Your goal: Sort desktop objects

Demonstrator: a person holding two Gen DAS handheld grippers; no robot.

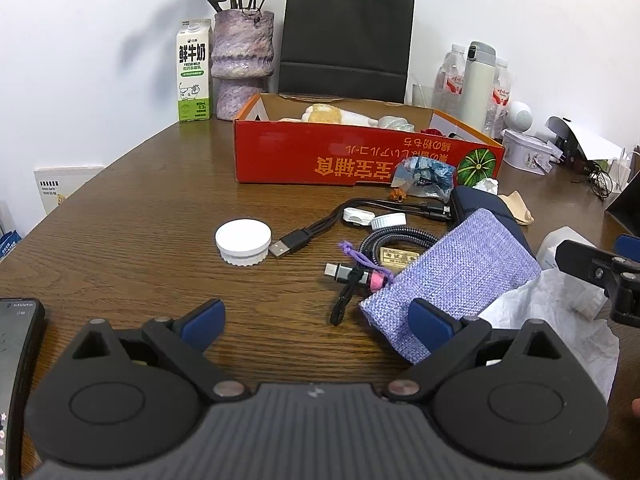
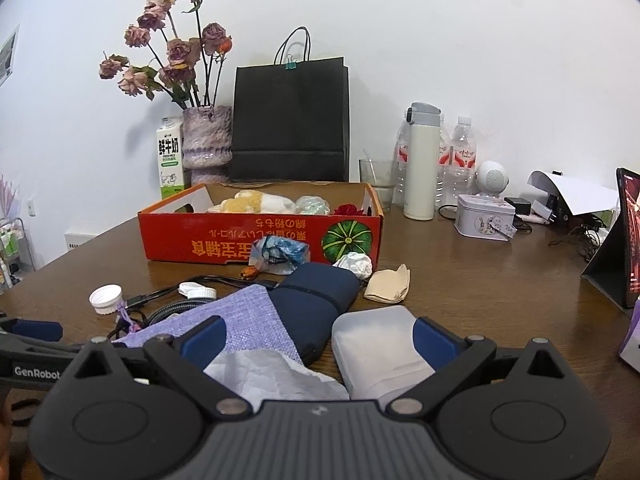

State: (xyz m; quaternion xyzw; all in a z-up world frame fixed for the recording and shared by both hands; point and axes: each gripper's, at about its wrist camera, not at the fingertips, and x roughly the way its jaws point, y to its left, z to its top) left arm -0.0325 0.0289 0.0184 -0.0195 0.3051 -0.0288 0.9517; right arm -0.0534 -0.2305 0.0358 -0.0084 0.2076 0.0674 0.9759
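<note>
My left gripper is open and empty, low over the wooden table. Its right pad rests at the edge of a purple fabric pouch. Ahead lie a white round lid, a black USB cable and a braided cable. My right gripper is also open. It hovers over a crumpled white tissue and a translucent plastic box, with a navy pouch just beyond. A red cardboard box holding several items stands behind the clutter.
A milk carton, a vase of dried flowers and a black paper bag line the back wall. Bottles, a flask and a tin stand at the back right. A phone lies near left, and a tablet far right.
</note>
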